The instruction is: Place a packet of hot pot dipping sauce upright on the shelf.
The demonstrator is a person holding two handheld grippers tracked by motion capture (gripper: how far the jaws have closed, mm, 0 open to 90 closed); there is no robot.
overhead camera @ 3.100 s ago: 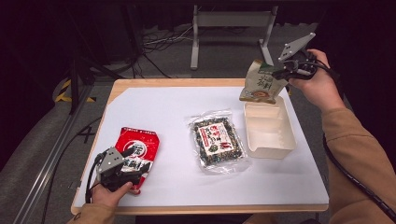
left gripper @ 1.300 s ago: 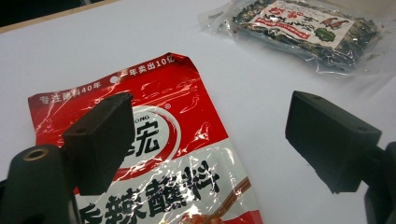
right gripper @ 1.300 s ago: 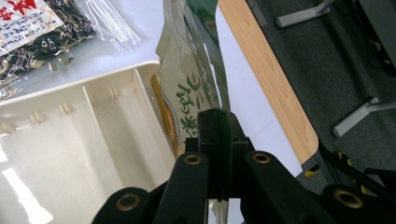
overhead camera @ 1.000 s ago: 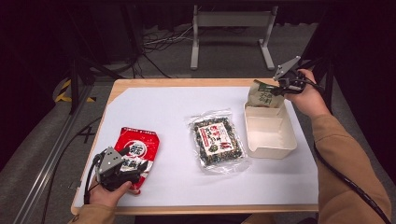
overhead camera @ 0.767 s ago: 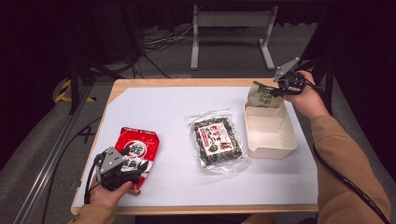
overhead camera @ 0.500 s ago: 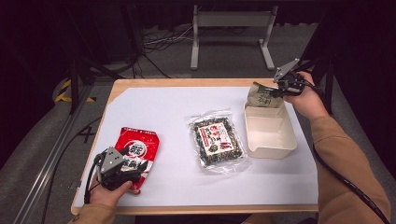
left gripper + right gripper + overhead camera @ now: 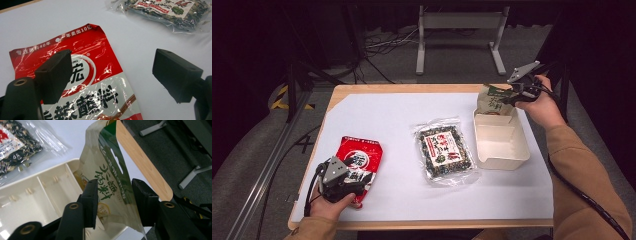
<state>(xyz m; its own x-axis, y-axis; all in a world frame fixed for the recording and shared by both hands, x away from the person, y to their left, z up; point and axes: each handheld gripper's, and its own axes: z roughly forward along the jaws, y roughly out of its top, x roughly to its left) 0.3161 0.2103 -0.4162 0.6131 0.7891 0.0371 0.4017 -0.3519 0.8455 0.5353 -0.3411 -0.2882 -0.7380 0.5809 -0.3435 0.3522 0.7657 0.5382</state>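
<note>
Three snack packets [image 7: 444, 153], one tray [image 7: 501, 156]; both grippers' fingers [image 7: 91, 197] apart, gripping nothing.

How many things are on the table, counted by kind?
Snack packets: 3: red packet, clear seaweed packet, green-and-beige packet standing in the tray.
Trays: 1: cream tray.
Total: 4

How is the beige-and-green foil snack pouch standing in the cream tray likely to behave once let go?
The beige-and-green foil snack pouch looks thin and creased, so probably floppy and light. It stands on end in the cream plastic tray, leaning on the wall, so it may tip. The glossy film may be slippery.
</note>
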